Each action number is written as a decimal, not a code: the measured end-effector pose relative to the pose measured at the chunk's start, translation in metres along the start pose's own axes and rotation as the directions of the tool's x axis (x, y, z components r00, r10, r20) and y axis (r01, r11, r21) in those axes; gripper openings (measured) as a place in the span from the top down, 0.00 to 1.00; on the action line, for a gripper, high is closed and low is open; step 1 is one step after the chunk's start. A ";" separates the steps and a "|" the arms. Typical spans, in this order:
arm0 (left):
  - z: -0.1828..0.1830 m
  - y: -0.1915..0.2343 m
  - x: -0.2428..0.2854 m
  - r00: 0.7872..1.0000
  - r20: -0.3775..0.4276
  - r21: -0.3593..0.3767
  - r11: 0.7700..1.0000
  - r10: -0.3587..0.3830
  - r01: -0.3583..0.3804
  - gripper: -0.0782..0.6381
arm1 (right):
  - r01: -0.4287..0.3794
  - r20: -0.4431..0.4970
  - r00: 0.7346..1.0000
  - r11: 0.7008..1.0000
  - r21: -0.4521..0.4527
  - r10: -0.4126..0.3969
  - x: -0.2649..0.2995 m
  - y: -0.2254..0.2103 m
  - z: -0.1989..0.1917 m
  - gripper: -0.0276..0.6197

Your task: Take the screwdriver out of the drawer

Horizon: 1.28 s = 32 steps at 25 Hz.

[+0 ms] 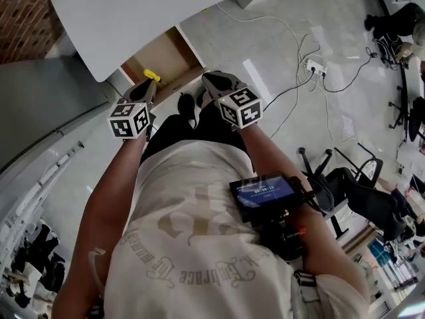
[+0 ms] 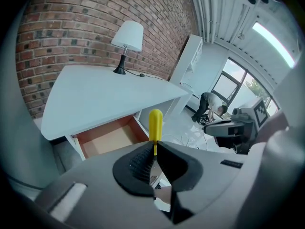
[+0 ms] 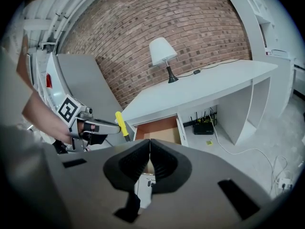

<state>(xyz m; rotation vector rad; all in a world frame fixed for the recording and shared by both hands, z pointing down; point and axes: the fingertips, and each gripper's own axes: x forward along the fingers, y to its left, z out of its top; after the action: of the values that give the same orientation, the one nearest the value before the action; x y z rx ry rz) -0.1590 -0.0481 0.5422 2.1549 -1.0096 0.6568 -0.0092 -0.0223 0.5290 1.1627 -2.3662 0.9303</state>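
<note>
The screwdriver has a yellow handle and a thin metal shaft. My left gripper is shut on the shaft, and the handle sticks out past the jaws. In the head view the left gripper holds the screwdriver above the front of the open drawer. The drawer has a brown wooden inside and looks bare. My right gripper is shut with nothing between its jaws. It hangs beside the left one, at the right gripper in the head view. The right gripper view shows the screwdriver in the left gripper.
A white desk stands against a brick wall, with a white lamp on top. A black router and cables lie on the floor. Office chairs stand to the right. A person bends over in the background.
</note>
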 end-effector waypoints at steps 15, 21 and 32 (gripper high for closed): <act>0.016 0.001 -0.019 0.997 0.081 0.030 1.000 -0.008 0.005 0.86 | 0.003 0.019 1.000 0.999 -0.040 -0.002 0.002 0.004 0.017 0.95; 0.015 -0.004 -0.027 0.996 0.089 0.022 0.999 -0.025 0.023 0.86 | 0.015 0.020 1.000 0.998 -0.053 -0.014 -0.005 0.009 0.022 0.95; 0.031 0.007 -0.064 0.988 0.155 0.036 0.999 -0.022 0.016 0.86 | -0.025 0.039 0.999 0.997 -0.079 0.028 0.003 0.040 0.047 0.95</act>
<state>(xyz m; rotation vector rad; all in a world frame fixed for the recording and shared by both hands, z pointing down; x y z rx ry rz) -0.1968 -0.0443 0.4814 2.2716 -1.0643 0.5065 -0.0434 -0.0382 0.4801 1.1330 -2.4317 0.8225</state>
